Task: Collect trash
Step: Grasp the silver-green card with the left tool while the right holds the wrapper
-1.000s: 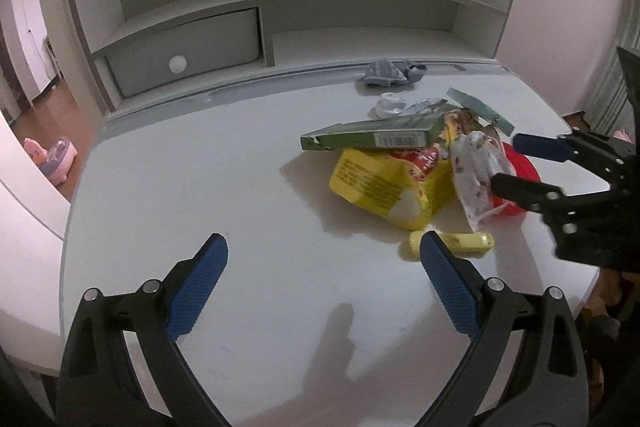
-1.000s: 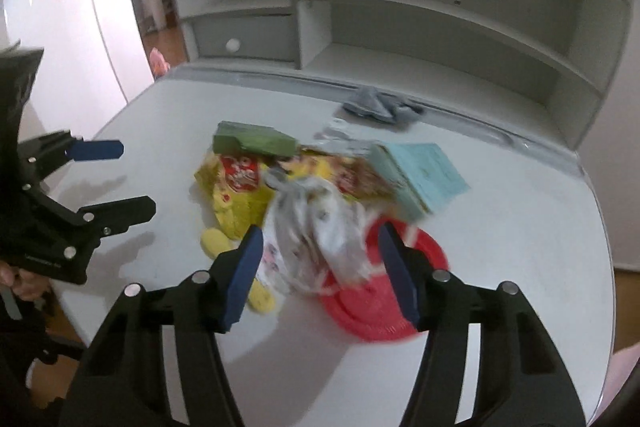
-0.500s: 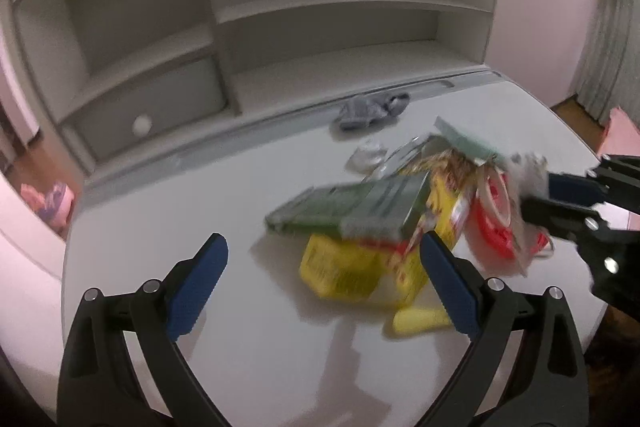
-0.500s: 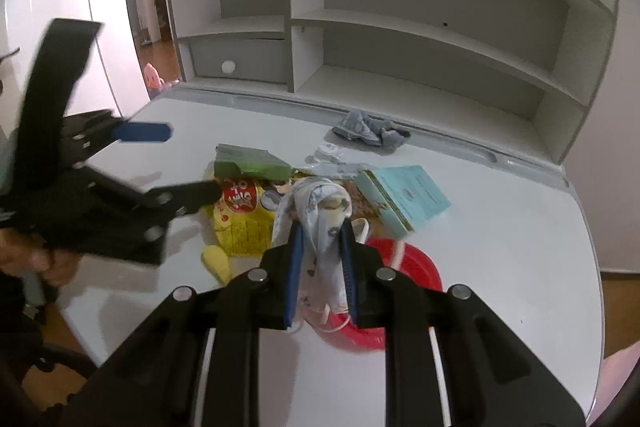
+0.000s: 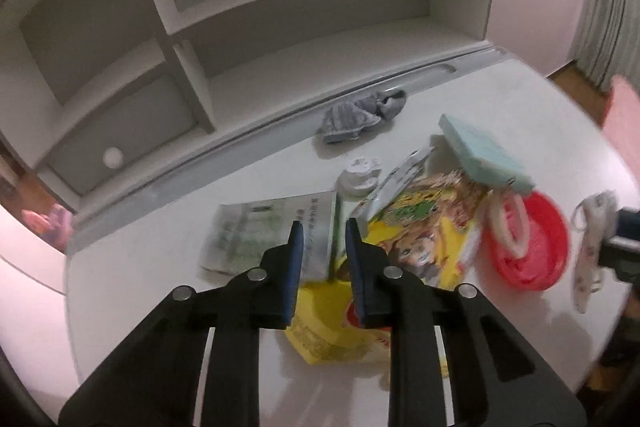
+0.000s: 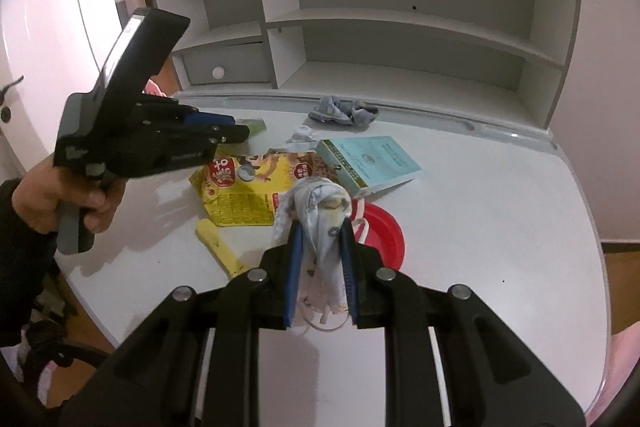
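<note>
The left gripper is closing its jaws edge-on around the green box – the right gripper clenches the crumpled bag.

Crumpled white printed wrapper raised above table; green carton tilted atop yellow bag.

Each wrist camera looks steeply down along its fingers, close above the white desk. Both face twelve o'clock toward the shelf unit, sharing the trash pile.
</note>
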A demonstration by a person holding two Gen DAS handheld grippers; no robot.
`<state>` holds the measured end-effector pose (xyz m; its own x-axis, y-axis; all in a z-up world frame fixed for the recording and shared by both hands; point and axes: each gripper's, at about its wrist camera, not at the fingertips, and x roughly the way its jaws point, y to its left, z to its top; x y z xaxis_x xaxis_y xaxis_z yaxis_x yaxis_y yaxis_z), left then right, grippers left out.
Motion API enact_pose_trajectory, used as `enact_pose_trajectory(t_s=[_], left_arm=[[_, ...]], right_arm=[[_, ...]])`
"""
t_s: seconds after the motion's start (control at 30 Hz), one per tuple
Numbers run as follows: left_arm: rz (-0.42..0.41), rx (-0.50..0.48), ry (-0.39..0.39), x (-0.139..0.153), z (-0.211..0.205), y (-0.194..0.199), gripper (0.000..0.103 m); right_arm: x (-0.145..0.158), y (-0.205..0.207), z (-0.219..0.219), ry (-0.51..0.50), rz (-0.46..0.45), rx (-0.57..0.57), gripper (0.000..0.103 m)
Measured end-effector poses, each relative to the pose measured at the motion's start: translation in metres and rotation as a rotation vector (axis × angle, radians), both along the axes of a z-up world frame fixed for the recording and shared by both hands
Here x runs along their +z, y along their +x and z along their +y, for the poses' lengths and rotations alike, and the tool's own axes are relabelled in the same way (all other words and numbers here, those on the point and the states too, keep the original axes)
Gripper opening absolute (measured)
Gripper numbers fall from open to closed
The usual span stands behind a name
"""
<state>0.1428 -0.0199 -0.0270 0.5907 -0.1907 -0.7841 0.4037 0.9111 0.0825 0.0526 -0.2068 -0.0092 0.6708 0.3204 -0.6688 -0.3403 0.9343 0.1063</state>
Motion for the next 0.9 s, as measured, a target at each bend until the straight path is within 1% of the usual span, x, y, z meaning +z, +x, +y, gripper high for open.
enact_pose_trajectory(t_s=[0.07, 0.1, 0.13, 0.2, 0.23, 0.3, 0.37, 0.4, 0.47, 0.53, 0.6, 0.67, 0.7, 0.73, 0.77, 0.83, 0.9], left_arm=[[-0.008, 0.028, -0.013, 0.003, 0.009, 0.003, 0.023], [-0.020, 0.043, -0.012, 0.005, 0.015, 0.005, 0.030], [-0.029, 0.042, -0.010, 0.006, 0.022, 0.007, 0.057], [-0.057, 0.018, -0.007, 0.013, 0.033, 0.015, 0.096], [-0.081, 0.002, -0.003, 0.017, 0.039, 0.019, 0.096], [-0.066, -0.064, 0.020, 0.019, 0.049, 0.031, 0.096], [-0.055, -0.101, 0.044, 0.018, 0.054, 0.041, 0.096], [-0.040, -0.174, 0.039, 0.016, 0.058, 0.045, 0.096], [-0.013, -0.280, 0.040, 0.012, 0.060, 0.047, 0.096], [-0.021, -0.377, 0.095, 0.003, 0.062, 0.047, 0.096], [-0.005, -0.454, 0.161, -0.010, 0.060, 0.048, 0.096], [0.004, -0.497, 0.176, -0.017, 0.056, 0.049, 0.096], [0.021, -0.525, 0.176, -0.021, 0.053, 0.051, 0.096], [0.022, -0.534, 0.182, -0.023, 0.050, 0.052, 0.096], [0.016, -0.545, 0.192, -0.025, 0.048, 0.052, 0.096], [0.000, -0.602, 0.217, -0.031, 0.038, 0.049, 0.096], [-0.003, -0.638, 0.241, -0.038, 0.029, 0.050, 0.096]], right_arm=[[0.000, 0.001, -0.005, 0.003, -0.001, -0.010, 0.019], [-0.001, 0.001, -0.008, 0.008, 0.001, -0.012, 0.019], [-0.002, 0.002, -0.011, 0.016, 0.006, -0.012, 0.019], [-0.003, 0.002, -0.017, 0.029, 0.017, -0.011, 0.019], [-0.004, 0.003, -0.019, 0.029, 0.020, -0.014, 0.019], [-0.007, 0.002, -0.024, 0.029, 0.027, -0.022, 0.019], [-0.009, 0.003, -0.028, 0.035, 0.036, -0.025, 0.019], [-0.010, 0.003, -0.031, 0.038, 0.037, -0.028, 0.019], [-0.012, 0.002, -0.037, 0.042, 0.043, -0.035, 0.019], [-0.014, 0.001, -0.042, 0.045, 0.051, -0.045, 0.019], [-0.017, 0.001, -0.045, 0.043, 0.058, -0.053, 0.019], [-0.020, 0.002, -0.047, 0.037, 0.067, -0.059, 0.019], [-0.021, 0.003, -0.048, 0.034, 0.072, -0.063, 0.019], [-0.022, 0.004, -0.048, 0.033, 0.076, -0.065, 0.019], [-0.023, 0.005, -0.048, 0.030, 0.080, -0.066, 0.019], [-0.023, 0.006, -0.047, 0.025, 0.084, -0.069, 0.019], [-0.023, 0.007, -0.047, 0.023, 0.087, -0.071, 0.019]])
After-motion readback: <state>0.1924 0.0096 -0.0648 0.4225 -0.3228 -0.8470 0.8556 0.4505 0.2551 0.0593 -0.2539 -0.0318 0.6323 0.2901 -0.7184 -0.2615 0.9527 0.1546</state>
